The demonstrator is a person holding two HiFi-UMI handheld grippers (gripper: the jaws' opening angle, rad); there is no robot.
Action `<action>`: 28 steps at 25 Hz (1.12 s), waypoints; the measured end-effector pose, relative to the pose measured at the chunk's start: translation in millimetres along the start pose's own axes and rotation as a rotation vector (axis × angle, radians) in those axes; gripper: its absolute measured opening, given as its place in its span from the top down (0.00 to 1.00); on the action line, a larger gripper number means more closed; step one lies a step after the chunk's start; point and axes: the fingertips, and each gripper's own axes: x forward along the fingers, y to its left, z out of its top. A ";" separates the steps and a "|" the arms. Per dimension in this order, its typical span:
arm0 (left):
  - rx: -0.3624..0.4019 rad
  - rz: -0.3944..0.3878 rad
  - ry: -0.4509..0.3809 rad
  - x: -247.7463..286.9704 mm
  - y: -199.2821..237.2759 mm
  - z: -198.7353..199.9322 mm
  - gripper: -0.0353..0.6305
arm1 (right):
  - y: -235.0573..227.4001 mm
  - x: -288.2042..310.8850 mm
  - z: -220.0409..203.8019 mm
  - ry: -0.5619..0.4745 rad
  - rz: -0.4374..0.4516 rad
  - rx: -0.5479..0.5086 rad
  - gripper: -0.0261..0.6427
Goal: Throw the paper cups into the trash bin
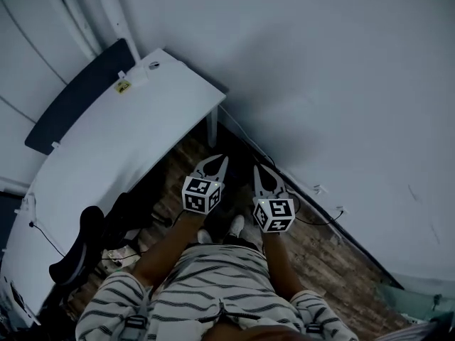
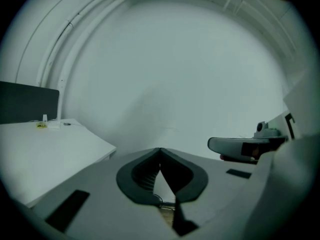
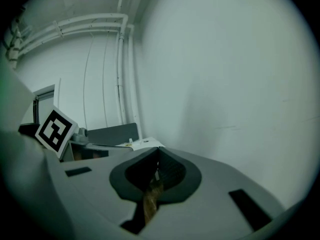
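No paper cup and no trash bin shows in any view. In the head view my left gripper [image 1: 217, 161] and right gripper [image 1: 264, 168] are held side by side in front of the person's body, above the wooden floor [image 1: 334, 261], both pointing at a bare white wall [image 1: 320, 69]. The left gripper [image 2: 160, 149] has its dark jaws closed tip to tip with nothing between them. The right gripper [image 3: 158, 149] looks the same, shut and empty. Each gripper view catches the other gripper at its edge.
A white desk [image 1: 106, 148] with a dark partition panel [image 1: 78, 94] stands at the left. A black office chair [image 1: 78, 251] sits beside it. Cables [image 1: 320, 215] run along the foot of the wall.
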 end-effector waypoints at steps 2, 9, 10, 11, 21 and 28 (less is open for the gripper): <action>0.004 -0.003 -0.016 -5.0 -4.0 7.1 0.91 | 3.3 -1.4 5.0 -0.009 0.010 -0.003 0.95; -0.004 -0.011 -0.067 -25.7 -16.6 24.4 0.91 | 15.4 -9.5 17.4 -0.037 0.036 -0.004 0.95; -0.005 -0.010 -0.068 -28.1 -17.6 23.7 0.91 | 17.0 -10.5 17.5 -0.041 0.033 -0.002 0.95; -0.007 -0.008 -0.068 -30.6 -18.1 22.2 0.91 | 18.6 -11.2 16.8 -0.043 0.031 0.000 0.95; 0.014 0.024 -0.103 -53.9 -17.1 17.8 0.91 | 38.5 -8.9 15.2 -0.049 0.074 -0.020 0.95; 0.022 0.059 -0.134 -66.7 -10.7 18.0 0.91 | 46.0 -2.7 14.3 -0.052 0.100 -0.039 0.95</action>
